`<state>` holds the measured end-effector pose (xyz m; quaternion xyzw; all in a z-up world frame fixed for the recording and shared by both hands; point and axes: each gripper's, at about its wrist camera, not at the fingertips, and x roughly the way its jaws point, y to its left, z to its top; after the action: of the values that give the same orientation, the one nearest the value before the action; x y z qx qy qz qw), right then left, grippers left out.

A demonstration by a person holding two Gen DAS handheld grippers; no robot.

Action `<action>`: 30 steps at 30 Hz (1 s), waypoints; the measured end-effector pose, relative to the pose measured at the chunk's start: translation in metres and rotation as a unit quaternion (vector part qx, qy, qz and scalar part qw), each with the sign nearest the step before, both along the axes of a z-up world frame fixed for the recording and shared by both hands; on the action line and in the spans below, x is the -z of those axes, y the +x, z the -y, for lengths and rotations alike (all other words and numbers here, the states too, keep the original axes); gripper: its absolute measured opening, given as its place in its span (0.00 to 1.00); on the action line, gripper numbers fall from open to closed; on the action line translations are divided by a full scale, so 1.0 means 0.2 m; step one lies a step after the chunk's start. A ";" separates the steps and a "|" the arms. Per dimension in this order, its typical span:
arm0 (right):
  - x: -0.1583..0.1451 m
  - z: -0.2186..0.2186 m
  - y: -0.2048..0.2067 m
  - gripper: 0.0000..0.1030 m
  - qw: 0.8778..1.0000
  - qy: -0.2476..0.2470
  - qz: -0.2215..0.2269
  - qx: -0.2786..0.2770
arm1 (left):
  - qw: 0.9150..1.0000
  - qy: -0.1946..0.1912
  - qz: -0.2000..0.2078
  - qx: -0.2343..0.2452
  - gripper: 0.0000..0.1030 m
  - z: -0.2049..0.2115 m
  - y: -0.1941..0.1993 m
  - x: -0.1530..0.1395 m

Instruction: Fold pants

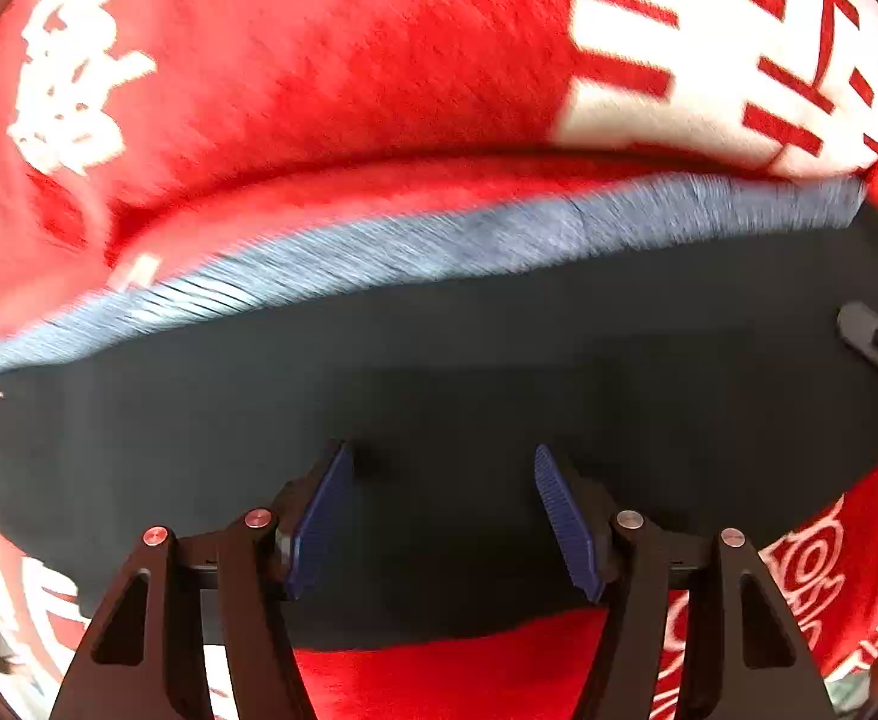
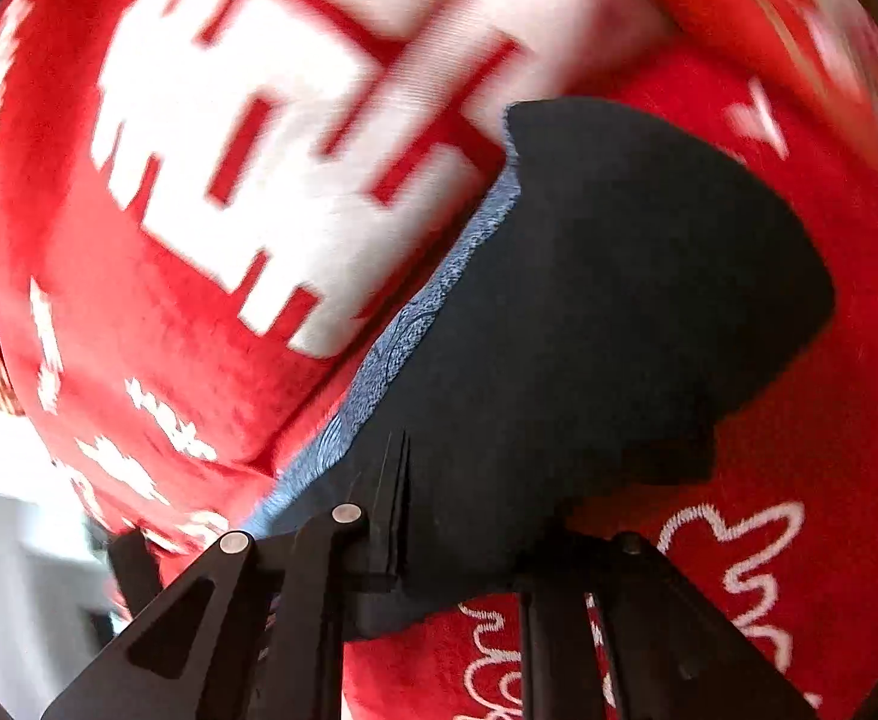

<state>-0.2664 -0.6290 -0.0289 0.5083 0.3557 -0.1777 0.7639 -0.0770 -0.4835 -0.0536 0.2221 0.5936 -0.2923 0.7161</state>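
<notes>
**Inspector:** Start with the biggest thing. What is underneath?

**Onlooker:** A red blanket (image 1: 330, 60) with white lettering covers the whole surface. On it lie the pants (image 1: 439, 360), dark navy, with a lighter blue band (image 1: 414, 240) along their far edge. They run as a long strip from side to side in the left wrist view.

**Inspector:** Left gripper?

**Onlooker:** The left gripper (image 1: 445, 516) points almost straight down over the near part of the dark cloth. Its blue pads (image 1: 565, 516) stand apart, with cloth below them but nothing pinched that I can see.

**Inspector:** Right gripper?

**Onlooker:** The right gripper (image 2: 457, 546) has its jaws drawn close together on the near edge of the pants (image 2: 589, 312). The cloth bunches around the fingers and seems lifted off the blanket (image 2: 198, 312) there. The view is blurred, so I judge this a grip and cannot be certain.

**Inspector:** What does the next move turn on?

**Onlooker:** The strip's long axis runs across the left jaws, and the band edge lies beyond both grippers. I would judge the fold goes toward it, once the left closes.
</notes>
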 end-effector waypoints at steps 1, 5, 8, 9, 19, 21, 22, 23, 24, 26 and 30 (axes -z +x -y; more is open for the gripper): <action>-0.04 -0.03 0.03 0.16 1.000 -0.020 -0.008 -0.018 | 0.999 0.005 0.031 0.015 0.64 0.02 -0.06 0.03; -0.20 -0.17 0.19 0.16 0.992 -0.098 -0.033 -0.078 | 0.994 -0.017 0.093 0.052 0.50 0.03 -0.19 0.02; -0.28 -0.26 0.30 0.16 0.981 -0.147 -0.059 -0.113 | 0.995 -0.026 0.077 0.056 0.50 0.02 -0.17 0.01; -0.31 -0.30 0.34 0.16 0.976 -0.164 -0.068 -0.124 | 0.996 -0.026 0.064 0.061 0.50 -0.01 -0.13 -0.01; -0.30 -0.96 0.88 0.20 0.887 -0.344 -0.190 -0.242 | 0.995 0.018 0.078 -0.054 0.81 -0.79 0.34 -0.15; -0.16 -1.14 1.01 0.22 0.863 -0.361 -0.228 -0.271 | 0.993 0.040 0.082 -0.074 0.81 -0.94 0.45 -0.12; -0.09 -1.22 1.07 0.25 0.851 -0.369 -0.244 -0.283 | 0.992 0.047 0.080 -0.090 0.81 -1.04 0.51 -0.10; 0.01 -1.32 1.13 0.28 0.832 -0.382 -0.268 -0.300 | 0.991 0.050 0.078 -0.100 0.81 -1.09 0.55 -0.09; 0.08 -1.39 1.17 0.31 0.812 -0.398 -0.289 -0.313 | 0.990 0.052 0.076 -0.109 0.81 -1.14 0.59 -0.09; 0.14 -1.53 1.17 0.47 0.770 -0.447 -0.312 -0.331 | 0.988 0.059 0.072 -0.121 0.81 -1.23 0.65 -0.06; 0.03 -1.69 1.09 0.63 0.747 -0.478 -0.272 -0.373 | 0.989 0.045 0.054 -0.127 0.81 -1.35 0.69 -0.07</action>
<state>-0.0493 -0.2905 -0.0352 -0.1663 0.5778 -0.1560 0.7837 0.0606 -0.2128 -0.0396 0.1926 0.5901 -0.1597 0.7676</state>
